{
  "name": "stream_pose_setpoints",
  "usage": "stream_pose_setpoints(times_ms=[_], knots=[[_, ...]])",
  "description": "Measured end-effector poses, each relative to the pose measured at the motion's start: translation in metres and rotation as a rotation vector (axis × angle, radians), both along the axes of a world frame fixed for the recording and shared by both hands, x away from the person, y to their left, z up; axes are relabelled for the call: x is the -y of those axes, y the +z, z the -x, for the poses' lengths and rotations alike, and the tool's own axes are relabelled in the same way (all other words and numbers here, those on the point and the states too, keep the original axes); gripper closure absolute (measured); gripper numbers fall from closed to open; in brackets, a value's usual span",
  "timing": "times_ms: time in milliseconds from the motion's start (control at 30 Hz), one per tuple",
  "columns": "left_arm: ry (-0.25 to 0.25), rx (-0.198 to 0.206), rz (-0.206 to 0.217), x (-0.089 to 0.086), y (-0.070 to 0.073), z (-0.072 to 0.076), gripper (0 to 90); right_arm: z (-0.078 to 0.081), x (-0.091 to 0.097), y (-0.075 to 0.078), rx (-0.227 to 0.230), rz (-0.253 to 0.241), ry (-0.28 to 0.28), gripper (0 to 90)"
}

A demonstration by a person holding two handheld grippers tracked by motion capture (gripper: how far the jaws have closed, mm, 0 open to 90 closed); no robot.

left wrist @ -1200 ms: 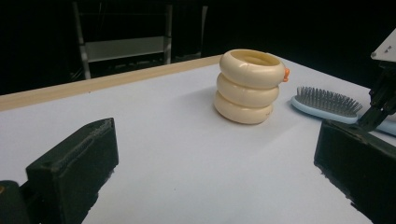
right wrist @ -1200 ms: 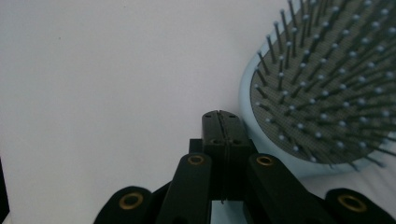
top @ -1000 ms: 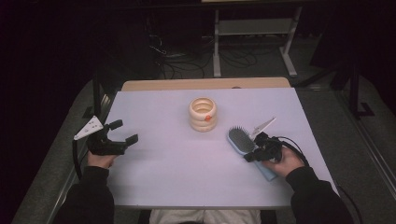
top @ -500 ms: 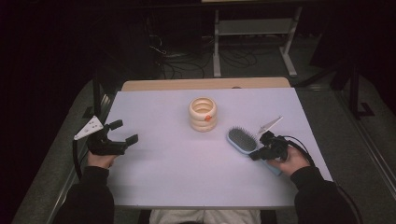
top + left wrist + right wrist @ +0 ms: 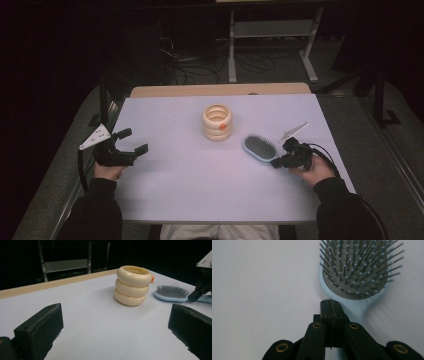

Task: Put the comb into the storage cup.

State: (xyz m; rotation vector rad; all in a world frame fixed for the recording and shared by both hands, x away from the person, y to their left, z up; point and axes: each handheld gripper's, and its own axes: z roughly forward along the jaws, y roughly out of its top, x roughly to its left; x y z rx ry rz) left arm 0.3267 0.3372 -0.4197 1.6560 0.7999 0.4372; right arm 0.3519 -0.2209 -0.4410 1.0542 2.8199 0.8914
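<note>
A light blue hairbrush [image 5: 260, 148] lies bristles up on the white table [image 5: 200, 185], right of centre. My right gripper [image 5: 276, 163] is shut, its jaws pressed together with nothing between them. They sit right over the brush's handle, just behind the bristle pad [image 5: 359, 272]; I cannot tell if they touch it. In the right gripper view the right gripper [image 5: 330, 303] hides most of the handle. My left gripper [image 5: 134, 141] stands open and empty near the table's left edge. A cream stack of rings [image 5: 217, 122] with an orange spot stands behind the brush.
From the left gripper [image 5: 116, 315] the ring stack [image 5: 131, 286] and hairbrush [image 5: 171, 292] lie ahead, with the right gripper [image 5: 193, 297] beyond them. A wooden strip [image 5: 220, 90] borders the table's far edge. Metal shelving and cables sit on the dark floor behind.
My right hand has shifted slightly to the right by the brush handle, jaws still together. The left gripper, the brush and the ring stack have not moved.
</note>
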Motion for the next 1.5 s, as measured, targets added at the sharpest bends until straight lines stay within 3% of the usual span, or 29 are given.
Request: stream_pose_setpoints(times_ms=[700,967,1233,1300,1367,1500], knots=[[0.001,0.000,0.001,0.000,0.000,0.000,0.0,-0.004,0.008,0.001,0.019,0.006,-0.030,88.8],[0.001,-0.001,0.002,0.000,0.000,0.000,0.0,-0.001,0.010,0.010,0.040,-0.026,-0.025,88.5],[0.002,-0.002,0.000,0.000,0.000,0.000,0.0,0.002,0.009,0.026,0.097,-0.037,-0.035,73.9],[0.002,-0.003,0.002,0.000,0.000,0.000,0.0,0.003,0.009,0.029,0.114,-0.035,-0.040,66.0],[0.003,-0.005,0.003,-0.001,0.000,0.000,0.0,0.002,0.011,0.032,0.134,-0.024,-0.071,48.6],[0.003,-0.006,0.004,0.000,0.000,-0.001,0.0,0.002,0.011,0.037,0.152,0.007,-0.080,37.9]])
